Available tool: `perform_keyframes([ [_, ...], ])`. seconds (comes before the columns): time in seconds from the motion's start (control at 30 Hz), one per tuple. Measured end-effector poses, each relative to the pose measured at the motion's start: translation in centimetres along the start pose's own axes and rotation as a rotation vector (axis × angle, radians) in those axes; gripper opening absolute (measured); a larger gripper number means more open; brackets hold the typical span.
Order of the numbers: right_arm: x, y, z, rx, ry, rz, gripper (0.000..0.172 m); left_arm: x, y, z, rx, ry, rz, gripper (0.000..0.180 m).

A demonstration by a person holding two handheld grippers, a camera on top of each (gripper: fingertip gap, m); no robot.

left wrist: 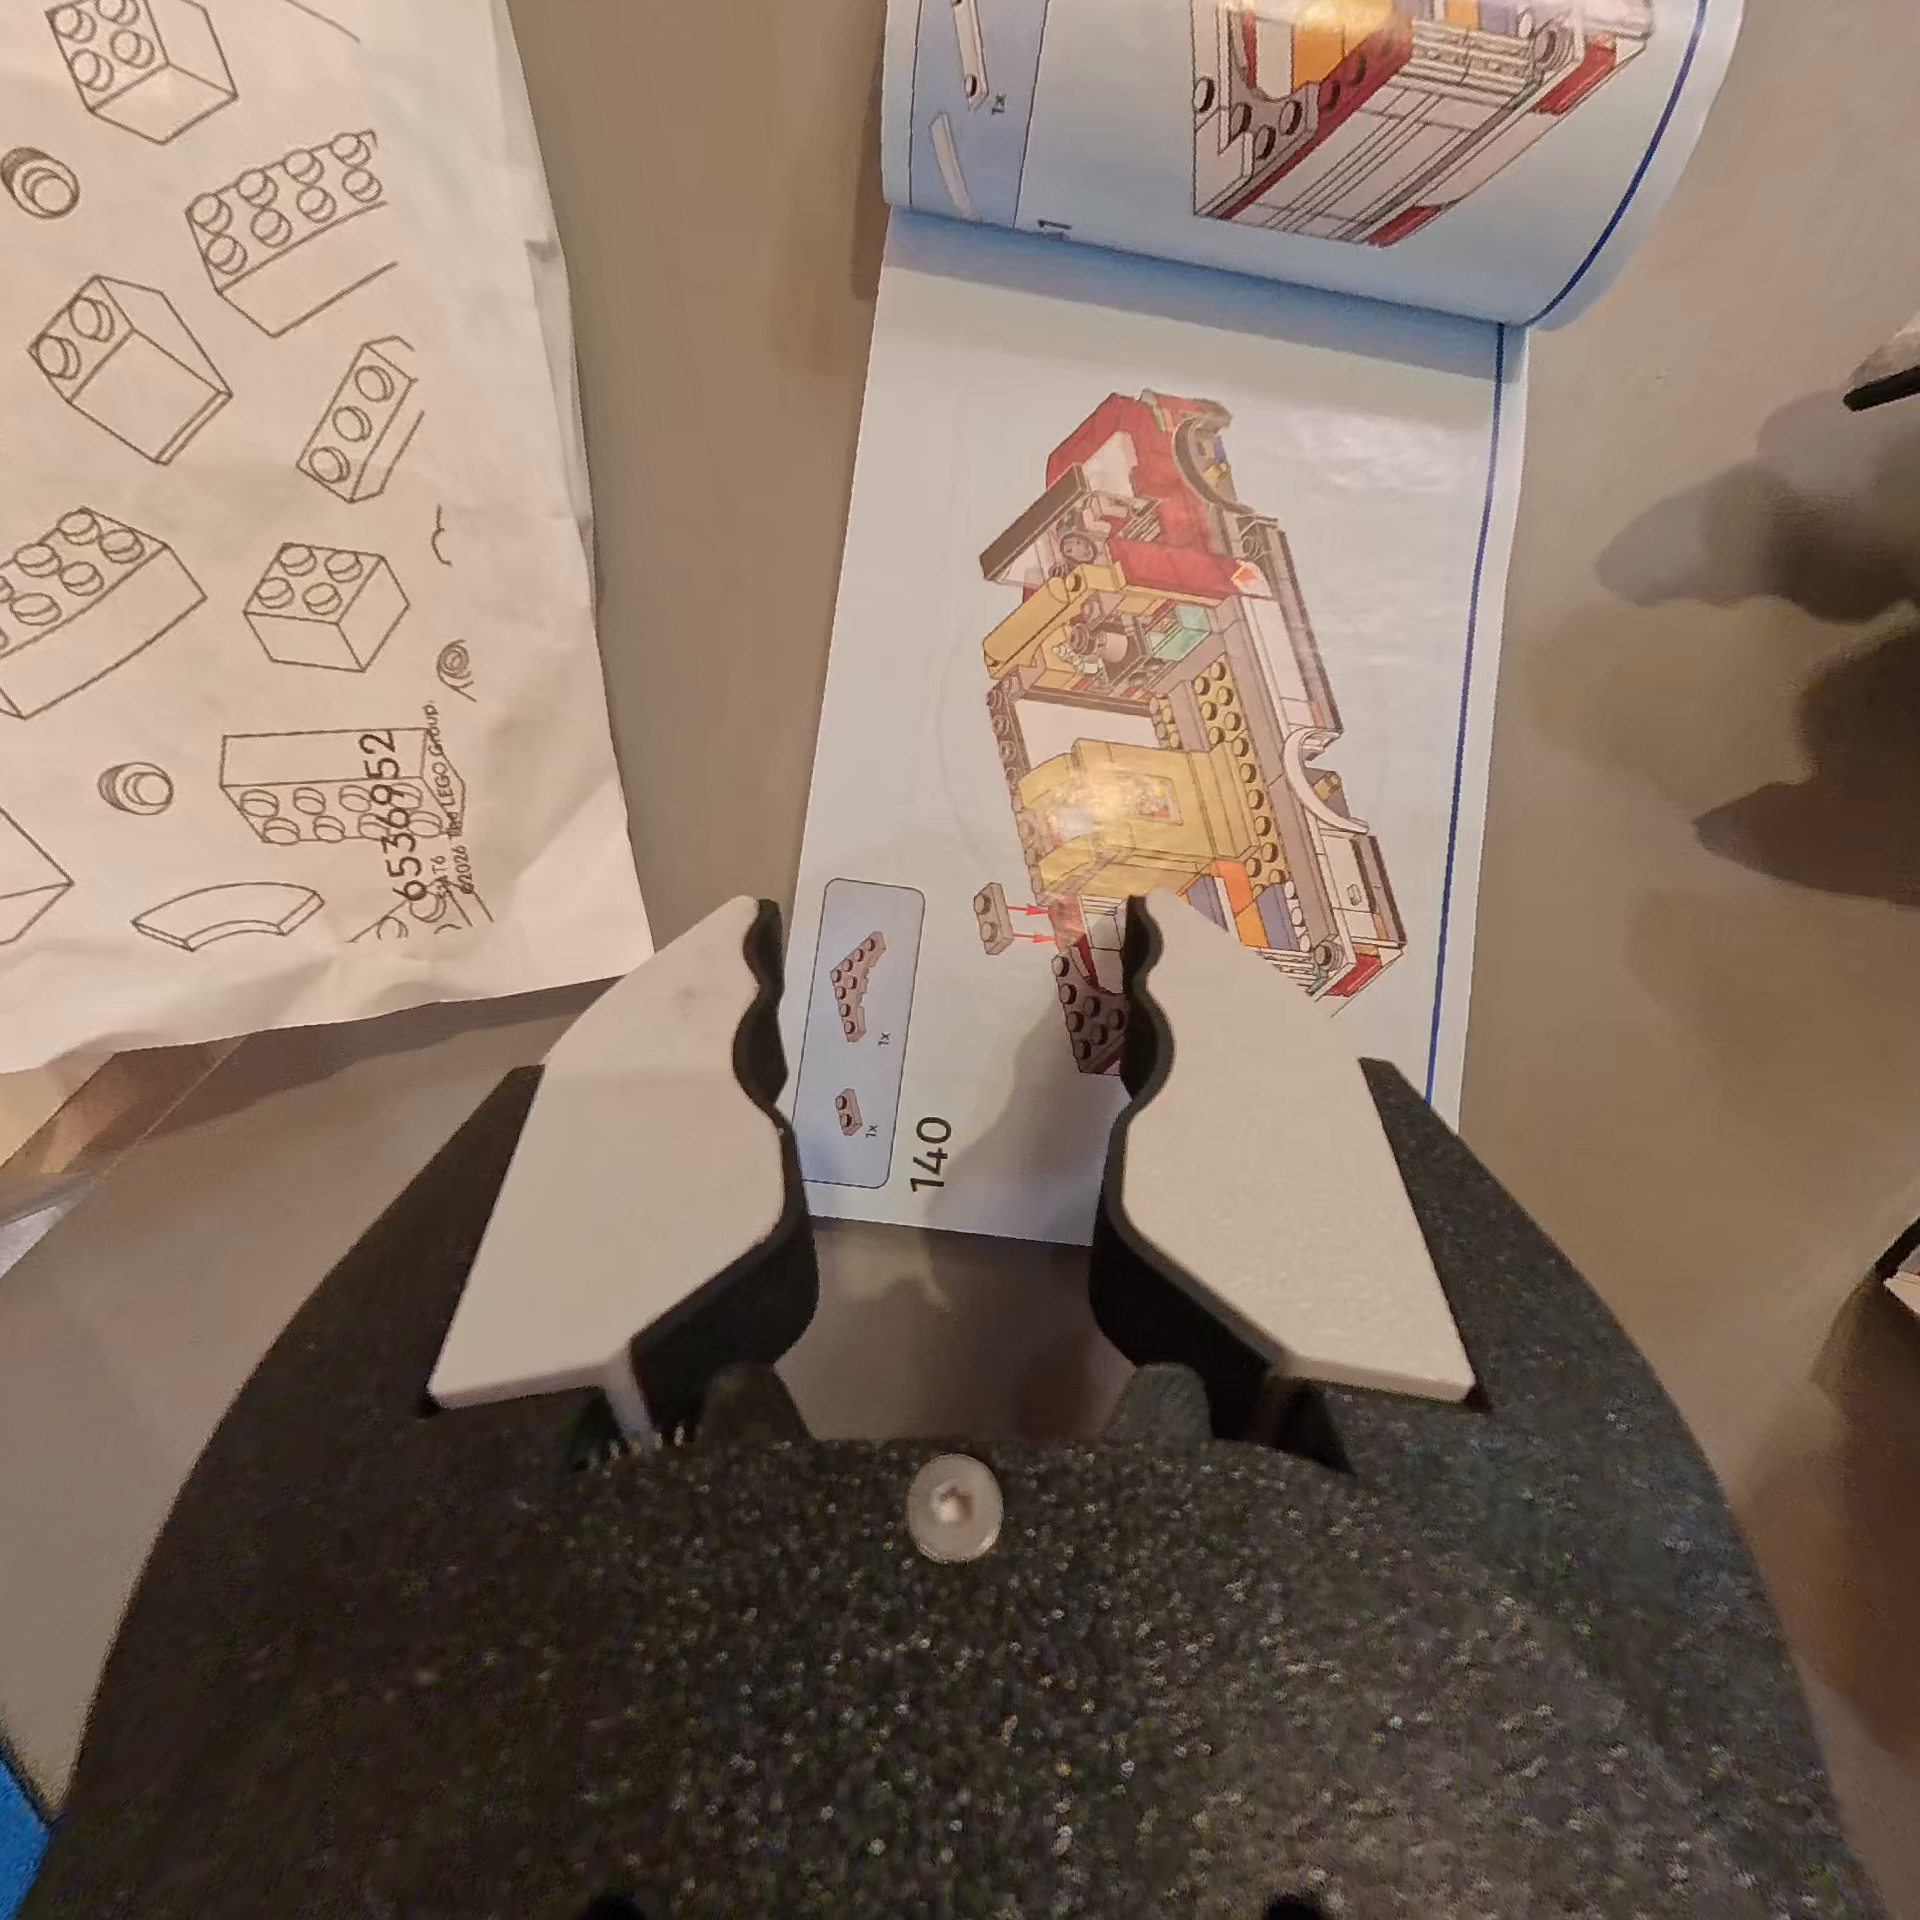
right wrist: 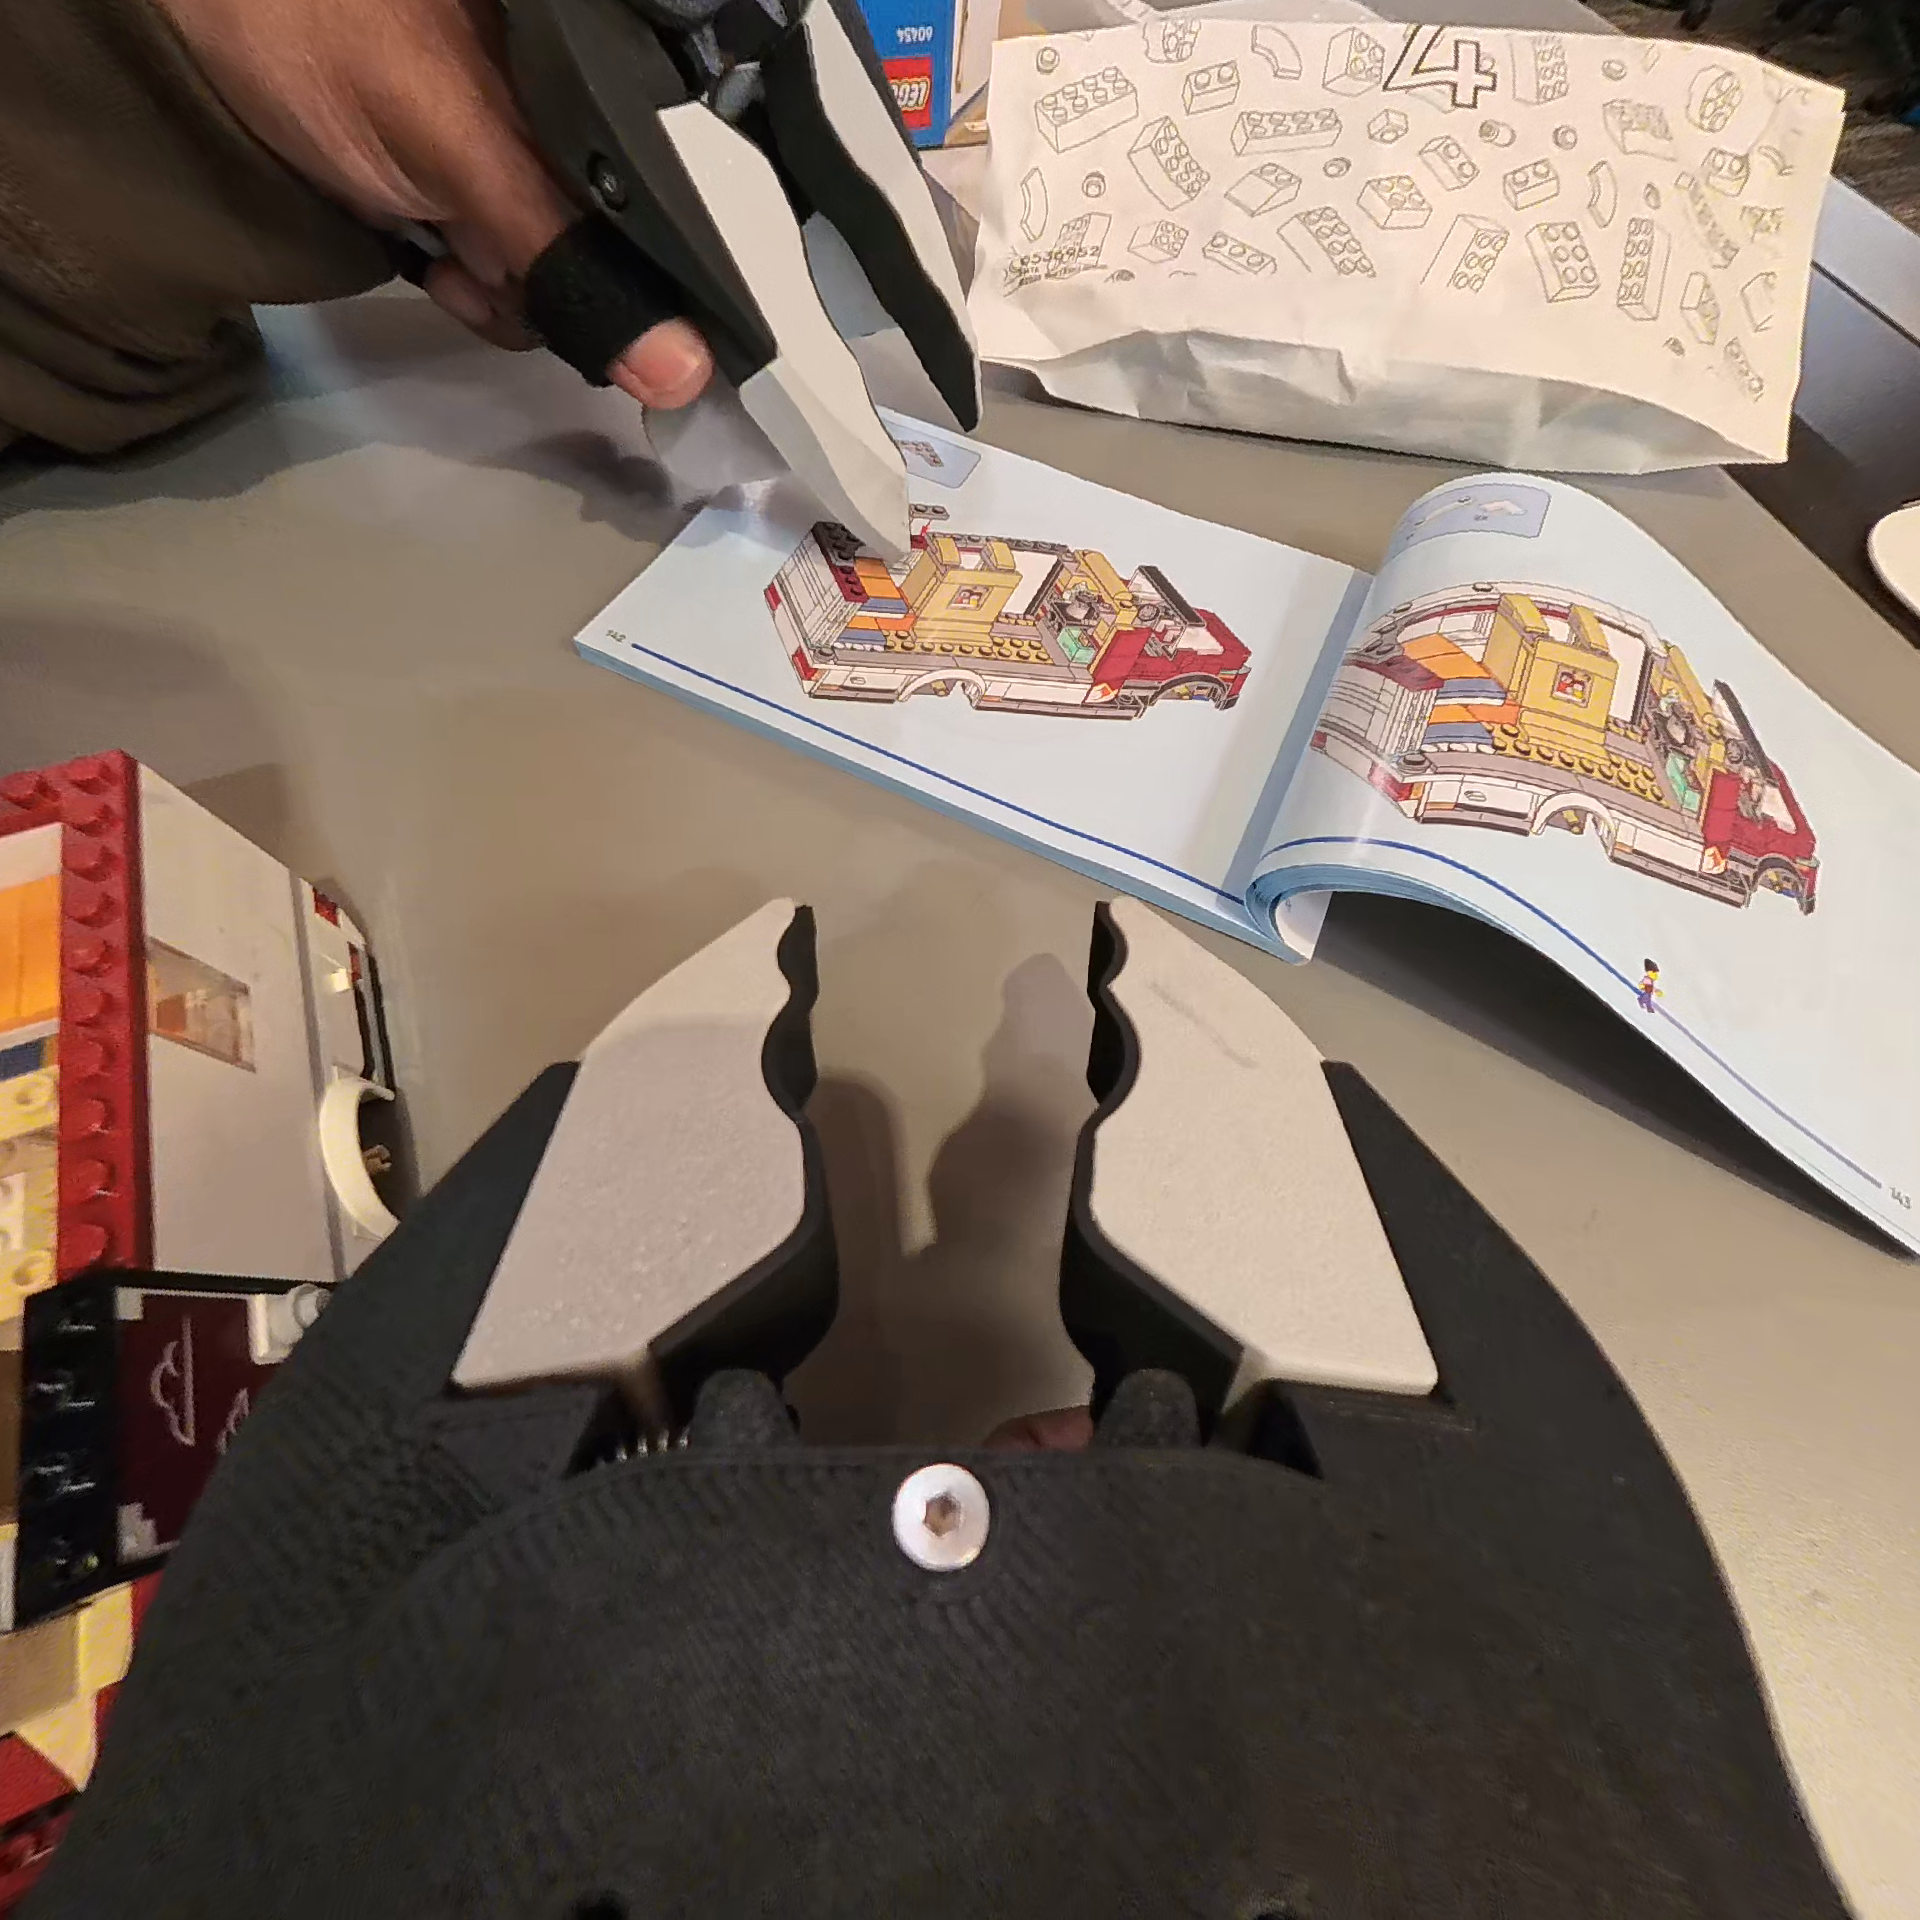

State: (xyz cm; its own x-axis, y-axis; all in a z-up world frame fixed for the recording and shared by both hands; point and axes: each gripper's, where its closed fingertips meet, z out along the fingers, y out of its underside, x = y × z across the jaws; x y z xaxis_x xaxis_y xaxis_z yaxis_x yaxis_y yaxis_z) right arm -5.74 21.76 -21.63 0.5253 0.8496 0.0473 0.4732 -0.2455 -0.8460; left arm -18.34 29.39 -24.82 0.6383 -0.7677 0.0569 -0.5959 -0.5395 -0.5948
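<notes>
Left gripper (left wrist: 945, 914) wide open, empty, perhaps touching booklet (left wrist: 1143, 727); right gripper (right wrist: 951, 914) open, empty, above surface (right wrist: 520, 779).

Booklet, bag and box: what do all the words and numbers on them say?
I can't read writing out, only say where it sits.
Open booklet: page numbers at the corners, tiny piece counts in a grey panel.
White paper bag: a row of digits and small print near one edge, and one big outlined numeral.
Blue box: a logo and digits, upside down.
</notes>
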Motion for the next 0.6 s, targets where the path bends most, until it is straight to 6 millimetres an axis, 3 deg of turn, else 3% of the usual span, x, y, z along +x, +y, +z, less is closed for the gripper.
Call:
perform_keyframes([
  [0.6,-0.18,0.13,0.1,-0.011,0.006,-0.023,0.051,0.33,-0.12,-0.23,0.0,0.0,0.025,0.063],
])
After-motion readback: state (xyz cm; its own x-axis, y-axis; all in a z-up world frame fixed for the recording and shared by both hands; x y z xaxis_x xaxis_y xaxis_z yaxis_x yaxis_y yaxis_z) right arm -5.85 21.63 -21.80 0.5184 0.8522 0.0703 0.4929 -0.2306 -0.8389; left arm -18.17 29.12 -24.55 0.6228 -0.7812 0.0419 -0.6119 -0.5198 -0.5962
